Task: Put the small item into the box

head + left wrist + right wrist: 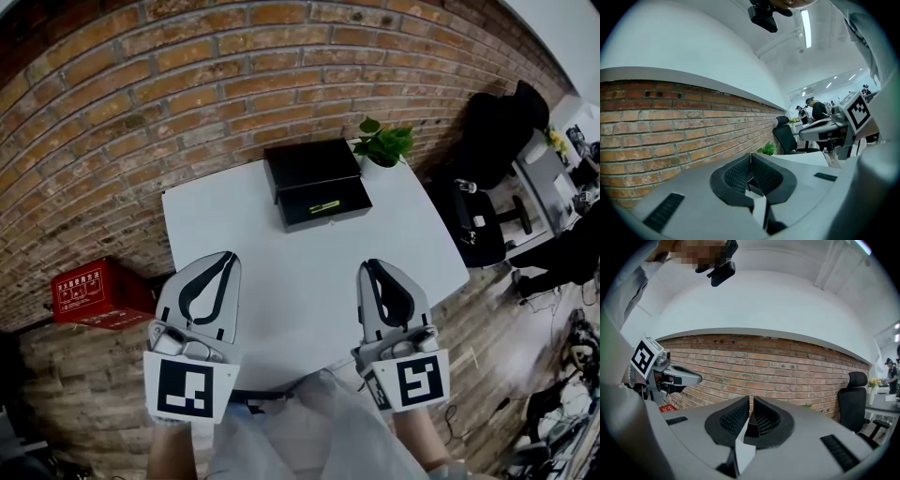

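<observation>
A black box stands at the far side of the white table, its front drawer pulled out toward me. A small yellow-green item lies inside that drawer. My left gripper hovers over the table's near left part, jaws shut with nothing between them. My right gripper is held level with it at the near right, also shut and empty. Both stay well short of the box. The left gripper view and right gripper view point up at the brick wall, and the box is hidden in both.
A potted plant sits at the table's far right corner beside the box. The brick wall runs behind the table. A red box lies on the floor at the left. A black office chair stands at the right.
</observation>
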Demonstrator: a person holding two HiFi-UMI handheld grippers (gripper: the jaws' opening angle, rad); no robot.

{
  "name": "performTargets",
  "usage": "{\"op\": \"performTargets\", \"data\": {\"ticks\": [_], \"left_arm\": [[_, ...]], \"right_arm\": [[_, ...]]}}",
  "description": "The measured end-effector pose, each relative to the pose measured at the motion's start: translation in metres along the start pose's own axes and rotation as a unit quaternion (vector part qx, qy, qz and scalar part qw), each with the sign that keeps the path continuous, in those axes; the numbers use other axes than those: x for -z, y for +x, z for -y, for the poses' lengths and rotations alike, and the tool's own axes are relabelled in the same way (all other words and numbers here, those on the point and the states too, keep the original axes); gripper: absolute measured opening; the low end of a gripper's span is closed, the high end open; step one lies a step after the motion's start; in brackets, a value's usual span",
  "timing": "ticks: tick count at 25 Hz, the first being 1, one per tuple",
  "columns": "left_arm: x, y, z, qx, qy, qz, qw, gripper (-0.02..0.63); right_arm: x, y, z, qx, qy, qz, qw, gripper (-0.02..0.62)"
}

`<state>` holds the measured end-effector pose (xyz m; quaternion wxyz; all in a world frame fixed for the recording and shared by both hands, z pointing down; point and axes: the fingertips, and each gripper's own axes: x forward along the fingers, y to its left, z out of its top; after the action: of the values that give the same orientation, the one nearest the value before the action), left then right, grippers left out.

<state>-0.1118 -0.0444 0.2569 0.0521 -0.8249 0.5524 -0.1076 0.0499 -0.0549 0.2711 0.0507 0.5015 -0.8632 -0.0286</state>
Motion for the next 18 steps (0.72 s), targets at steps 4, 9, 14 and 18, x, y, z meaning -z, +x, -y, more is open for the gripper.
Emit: {"op": "performTargets", "data": {"ticks": [4, 9, 14, 18], "left_arm": [[0.0014, -0.0001, -0.0003, -0.001, -0.012, 0.0, 0.9999, 0.021], [0.001, 0.0035, 0.0, 0.005, -0.026, 0.002, 0.9997, 0.021], [0.0011, 0.0049, -0.0005, 0.007, -0.021, 0.002, 0.9998, 0.021], [0.0012, 0.0062, 0.003, 0.012, -0.027, 0.005, 0.9996, 0.021]], "right_arm": [[-0.0021, 0.0011, -0.0014, 0.0, -0.004, 0.001, 1.0, 0.057], [-0.0055, 0.0018, -0.0012, -0.001, -0.009, 0.002, 1.0, 0.057], [-0.0013, 0.0007, -0.0021, -0.001, -0.014, -0.001, 1.0, 0.057], [0.0006, 0.0005, 0.0, 0.001, -0.014, -0.002, 1.0, 0.057]]}}
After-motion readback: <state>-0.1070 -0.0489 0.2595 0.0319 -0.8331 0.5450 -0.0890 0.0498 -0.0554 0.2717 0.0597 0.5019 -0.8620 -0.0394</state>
